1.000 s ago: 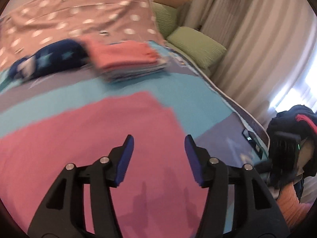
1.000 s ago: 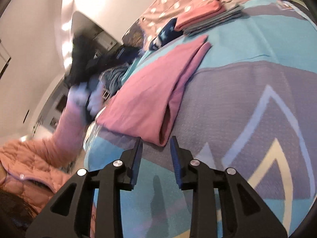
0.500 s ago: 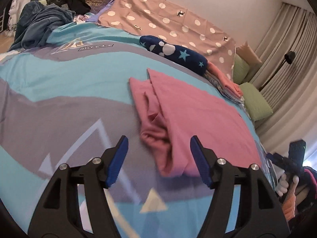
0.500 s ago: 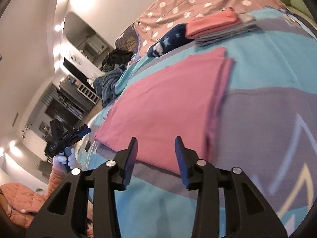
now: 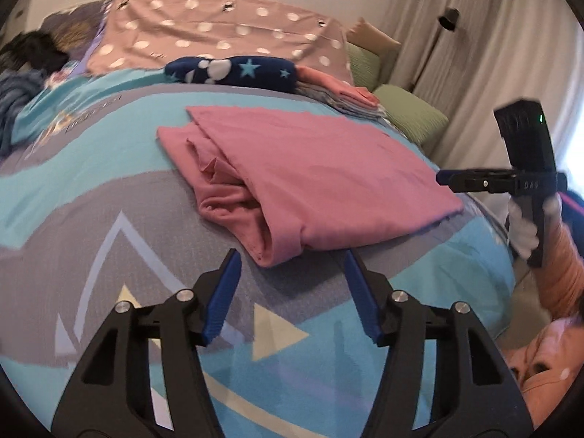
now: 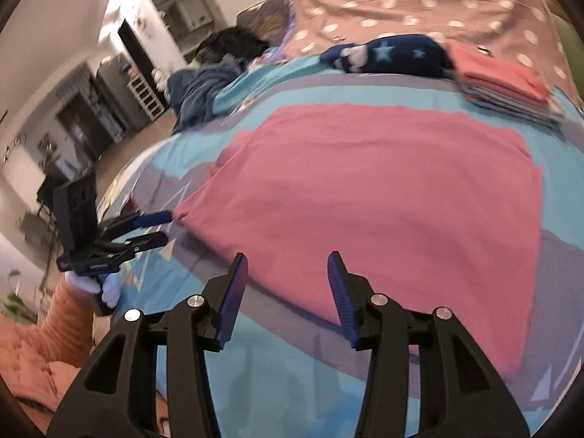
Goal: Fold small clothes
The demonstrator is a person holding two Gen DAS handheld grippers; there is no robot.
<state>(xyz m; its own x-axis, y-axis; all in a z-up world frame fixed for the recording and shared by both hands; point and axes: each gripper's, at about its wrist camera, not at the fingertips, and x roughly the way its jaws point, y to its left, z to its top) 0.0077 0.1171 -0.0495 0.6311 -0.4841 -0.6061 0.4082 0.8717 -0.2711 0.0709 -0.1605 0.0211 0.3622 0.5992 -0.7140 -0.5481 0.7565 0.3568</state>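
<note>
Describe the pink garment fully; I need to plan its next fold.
The pink garment is plain, soft, knit-looking cloth, lying flat on the bedspread, already folded over into a rough rectangle. One side is smooth; at the other, seen from the left wrist, inner layers bunch and gape open. Its far edge lies apart from the stack of folded clothes. Neither gripper holds it: the left gripper, its fingers closing, and the right gripper are at its near edge.

pink garment (image 5: 310,168) | folded, left edge bunched | flat on bedspread (image 5: 91,197)

Both tools have swung to the pink garment's (image 5: 314,179) near edge; the left tool (image 5: 292,294) narrows, the right tool (image 6: 286,297) has spread wider.
</note>
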